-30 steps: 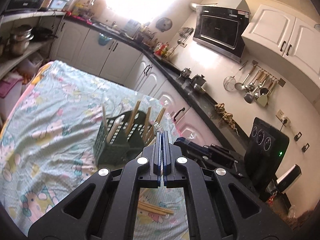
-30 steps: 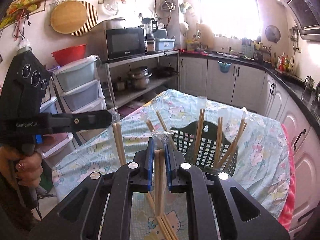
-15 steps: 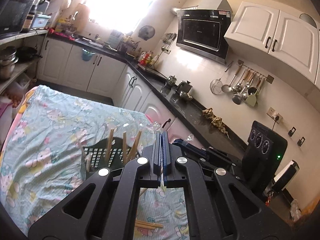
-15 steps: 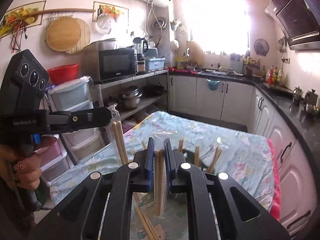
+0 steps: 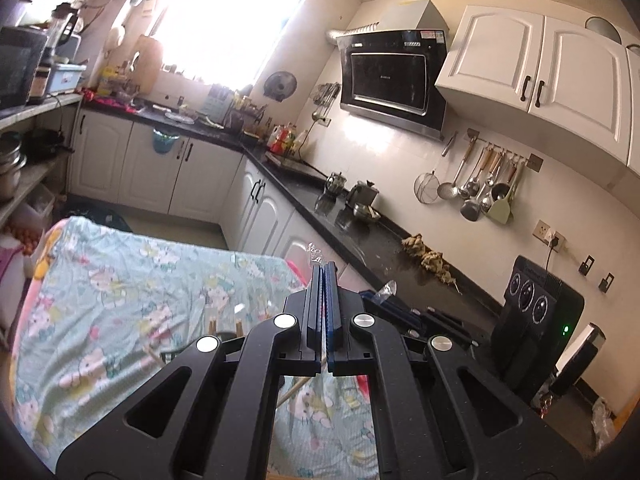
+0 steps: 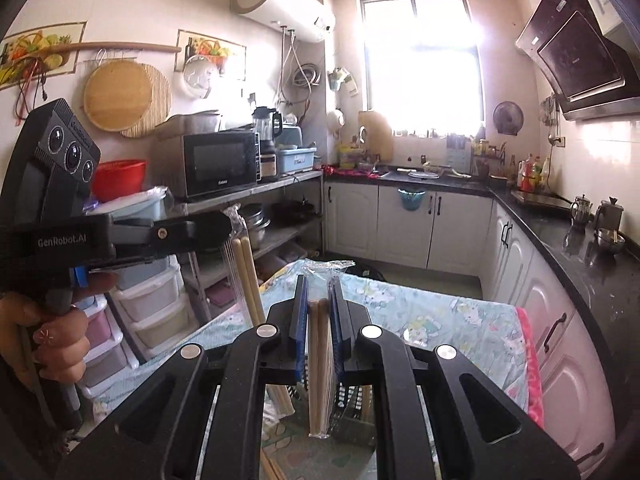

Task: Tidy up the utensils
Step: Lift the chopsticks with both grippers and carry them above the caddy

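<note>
My right gripper (image 6: 319, 280) is shut on a plastic-wrapped pair of wooden chopsticks (image 6: 319, 364), held upright above the dark green slotted utensil basket (image 6: 352, 408), which shows only partly below my fingers. My left gripper (image 5: 324, 270) is shut on the clear wrapper top (image 5: 314, 254) of another chopstick pair; in the right wrist view that gripper (image 6: 224, 226) comes in from the left, its wrapped chopsticks (image 6: 248, 276) hanging down. In the left wrist view, chopstick tips (image 5: 212, 326) in the basket peek out just above my gripper body.
The table has a light-blue cartoon-print cloth (image 5: 120, 292). A black counter (image 5: 380, 240) with kettles runs along the right. Shelves with a microwave (image 6: 218, 162) and plastic drawers (image 6: 148, 320) stand to the left. Loose chopsticks (image 6: 272, 468) lie on the cloth below.
Both grippers have risen with their wrapped chopstick pairs. The basket has dropped low in both views and is now mostly hidden behind the gripper bodies.
</note>
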A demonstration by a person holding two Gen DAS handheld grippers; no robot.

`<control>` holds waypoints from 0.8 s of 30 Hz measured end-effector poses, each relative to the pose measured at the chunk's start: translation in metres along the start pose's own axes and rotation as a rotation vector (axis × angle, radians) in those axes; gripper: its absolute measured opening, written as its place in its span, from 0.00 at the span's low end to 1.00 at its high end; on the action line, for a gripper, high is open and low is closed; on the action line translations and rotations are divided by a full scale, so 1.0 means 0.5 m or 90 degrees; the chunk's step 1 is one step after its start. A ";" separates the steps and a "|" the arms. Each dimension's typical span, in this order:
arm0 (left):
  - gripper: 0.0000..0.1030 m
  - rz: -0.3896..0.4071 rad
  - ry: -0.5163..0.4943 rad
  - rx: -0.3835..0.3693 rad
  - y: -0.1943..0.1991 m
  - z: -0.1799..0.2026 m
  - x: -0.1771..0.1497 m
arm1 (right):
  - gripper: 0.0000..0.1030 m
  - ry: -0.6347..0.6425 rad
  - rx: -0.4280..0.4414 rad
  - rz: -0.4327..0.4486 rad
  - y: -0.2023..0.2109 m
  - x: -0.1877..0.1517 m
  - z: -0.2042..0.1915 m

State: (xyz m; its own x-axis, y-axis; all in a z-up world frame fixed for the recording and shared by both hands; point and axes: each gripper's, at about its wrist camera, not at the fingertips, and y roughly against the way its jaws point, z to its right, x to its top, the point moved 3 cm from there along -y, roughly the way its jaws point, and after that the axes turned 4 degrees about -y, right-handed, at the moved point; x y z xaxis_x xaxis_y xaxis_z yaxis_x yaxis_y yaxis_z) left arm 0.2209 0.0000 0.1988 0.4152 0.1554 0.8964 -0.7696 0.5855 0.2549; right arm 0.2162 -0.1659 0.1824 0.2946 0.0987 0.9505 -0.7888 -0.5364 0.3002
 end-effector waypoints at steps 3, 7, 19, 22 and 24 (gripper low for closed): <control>0.00 0.007 -0.004 0.003 -0.008 -0.002 0.018 | 0.10 -0.001 -0.004 0.008 -0.003 0.013 0.009; 0.00 0.011 -0.007 0.012 -0.021 -0.010 0.029 | 0.10 -0.003 -0.009 0.020 -0.012 0.027 0.019; 0.00 0.023 0.027 0.051 -0.057 -0.088 0.029 | 0.10 -0.017 -0.008 0.040 -0.061 0.048 0.044; 0.00 0.021 0.034 0.062 -0.066 -0.107 0.019 | 0.10 -0.014 -0.008 0.038 -0.076 0.046 0.046; 0.00 0.019 0.040 0.066 -0.073 -0.120 0.012 | 0.10 -0.013 -0.012 0.033 -0.087 0.039 0.049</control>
State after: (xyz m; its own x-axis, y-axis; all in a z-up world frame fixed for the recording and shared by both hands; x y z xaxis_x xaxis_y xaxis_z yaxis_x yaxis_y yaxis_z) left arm 0.2807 0.0273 0.1729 0.4187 0.2230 0.8803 -0.8268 0.4945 0.2680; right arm 0.2692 -0.1613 0.1858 0.2636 0.0540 0.9631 -0.8130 -0.5249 0.2519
